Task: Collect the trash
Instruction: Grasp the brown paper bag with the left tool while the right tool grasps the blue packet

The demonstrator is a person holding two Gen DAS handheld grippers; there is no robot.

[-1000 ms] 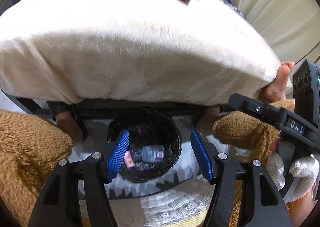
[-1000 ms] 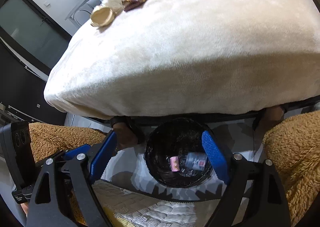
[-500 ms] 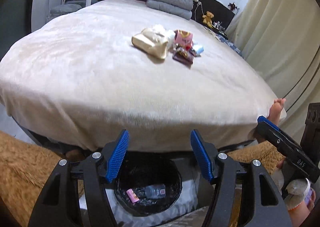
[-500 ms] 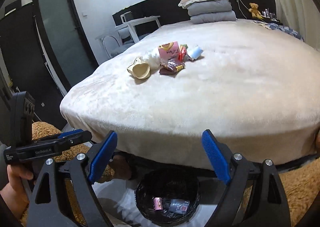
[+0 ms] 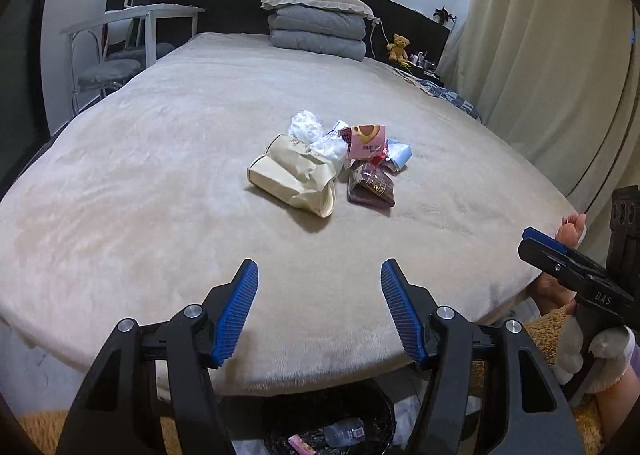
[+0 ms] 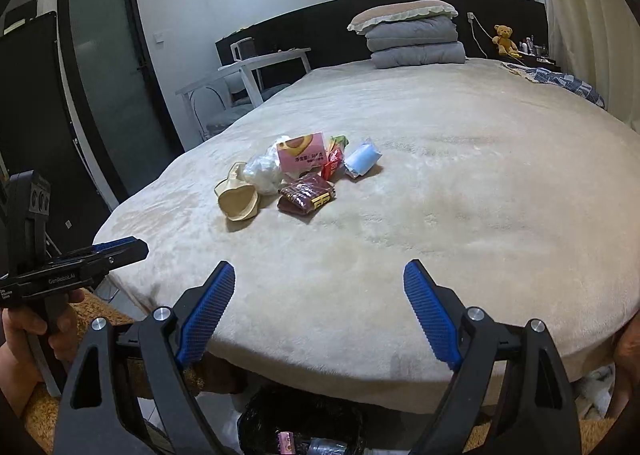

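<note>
Left gripper (image 5: 318, 311): jaws spread wide, nothing between the blue pads, held over the near edge of the bed (image 5: 160, 183). Seen from the right wrist view, its side carries the lettering "GenRobot.AI".

Right gripper (image 6: 318, 313): jaws likewise wide apart and empty, over the same near edge. Its side, in the left wrist view, reads "DAS".

Trash pile, mid-bed, well apart from both grippers:
- crumpled tan paper bag (image 5: 294, 177), nearest and leftmost;
- brown snack wrapper (image 5: 372, 187) with gold print, just right of the bag;
- pink box (image 5: 366, 141) with printed characters too small to read, behind;
- white crumpled plastic (image 5: 306, 127), far left of the pile;
- pale blue packet (image 5: 400, 153), far right;
- small red wrapper (image 6: 334, 163) between box and packet.

Bin (image 5: 332, 423): black-lined, on the floor under the bed's near edge, below the grippers. Holds a small bottle (image 5: 344, 431) and a pink scrap (image 5: 298, 445).

Open room: bare blanket lies between the grippers and the pile, and all round it. The bed's near edge curves down just ahead of the bin.
</note>
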